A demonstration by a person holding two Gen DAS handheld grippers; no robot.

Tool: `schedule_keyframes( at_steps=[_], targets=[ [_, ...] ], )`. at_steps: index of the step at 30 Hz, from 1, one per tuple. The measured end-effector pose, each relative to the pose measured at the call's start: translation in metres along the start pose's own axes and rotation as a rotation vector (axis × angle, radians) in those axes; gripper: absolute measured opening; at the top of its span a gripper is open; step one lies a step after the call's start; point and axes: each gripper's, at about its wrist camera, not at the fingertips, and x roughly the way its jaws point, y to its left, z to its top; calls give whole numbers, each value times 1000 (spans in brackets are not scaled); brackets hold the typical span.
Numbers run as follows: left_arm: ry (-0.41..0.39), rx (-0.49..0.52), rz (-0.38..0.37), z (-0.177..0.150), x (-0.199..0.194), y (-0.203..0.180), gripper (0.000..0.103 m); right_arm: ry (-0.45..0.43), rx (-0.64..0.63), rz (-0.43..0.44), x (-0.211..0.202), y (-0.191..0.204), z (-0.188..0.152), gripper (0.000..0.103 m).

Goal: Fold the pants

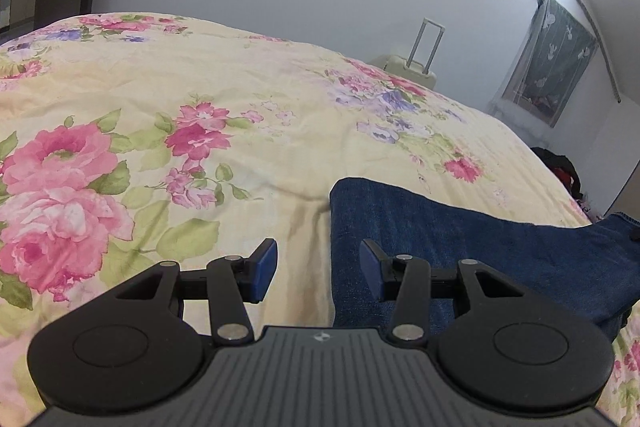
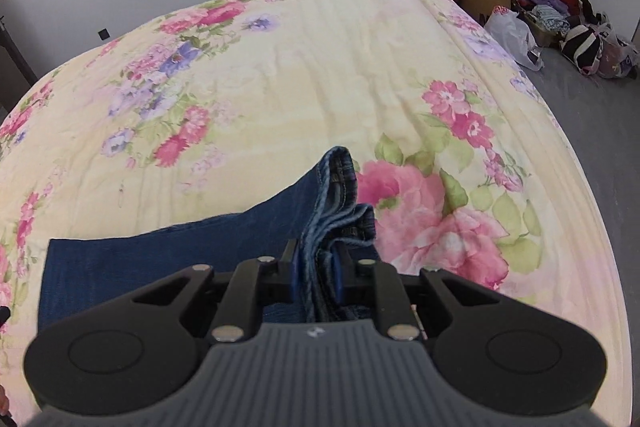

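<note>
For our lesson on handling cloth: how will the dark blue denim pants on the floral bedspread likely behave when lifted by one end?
The dark blue denim pants probably flop: the end pinched in the right gripper bunches and curls. Likely fairly heavy; the rest stays flat on the floral bedspread.

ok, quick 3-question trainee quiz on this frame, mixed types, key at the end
1. True or false: the left hand-held gripper is clamped on the jeans.
2. What does the right hand-held gripper hold?
A. bedspread
B. bunched denim edge
C. suitcase handle
3. Fill in: the jeans lie on a floral ____.

Key: 1 false, it is open, over the jeans' edge. 2 B. 3 bedspread.
</note>
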Motion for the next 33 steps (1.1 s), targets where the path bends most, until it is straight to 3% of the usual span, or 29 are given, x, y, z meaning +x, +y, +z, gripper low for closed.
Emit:
schedule_keyframes(
  at_steps=[6, 8, 12, 16, 19, 22, 24, 25, 29, 33],
  targets=[
    [39, 62, 28, -9, 18, -12, 52, 49, 120, -21, 65, -63, -19, 19],
    [43, 71, 32, -10, 20, -15, 52, 18, 166, -23, 65, -79, -18, 20],
    [45, 79, 22, -9, 18, -20, 52, -19, 289, 60, 48, -104, -16, 23],
    [38, 94, 12, -9, 14, -26, 52, -108, 281, 166, 9, -91, -37, 27],
    [79, 84, 25, -16, 19, -26, 52, -176, 199, 224, -3, -68, -68, 26],
    [114, 84, 74, -15, 14, -26, 52, -128, 171, 162, 30, -54, -94, 22],
    [114, 96, 77, -6, -1, -26, 52, -78, 232, 117, 60, -59, -110, 13],
    [115, 114, 61, -2, -9, -27, 52, -76, 275, 110, 65, -62, -115, 13],
    [158, 298, 47, -2, -33, -39, 52, -212, 379, 111, 35, -48, -137, 28],
    [213, 470, 66, -21, -42, -56, 60, -351, 390, 115, 11, -9, -169, 29]
  ],
)
